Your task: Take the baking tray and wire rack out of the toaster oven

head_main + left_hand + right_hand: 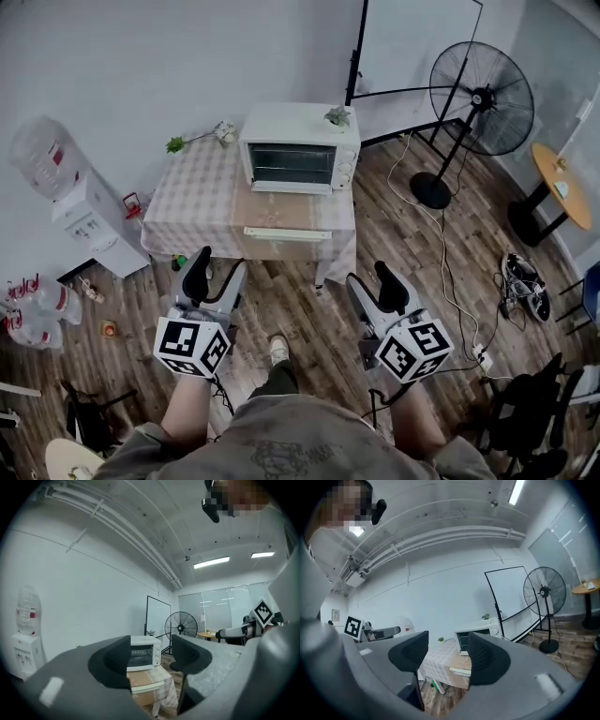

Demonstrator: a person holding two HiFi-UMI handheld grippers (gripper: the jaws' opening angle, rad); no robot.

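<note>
A white toaster oven stands at the back of a small cloth-covered table, its glass door shut. The baking tray and wire rack are not visible through the door. My left gripper and right gripper hover side by side over the floor, well short of the table. Both are open and hold nothing. The oven shows between the left jaws in the left gripper view. It appears again as the oven between the right jaws.
A flat beige board lies on the table in front of the oven. A water dispenser stands at the left, a pedestal fan and a round table at the right. Cables trail across the wooden floor.
</note>
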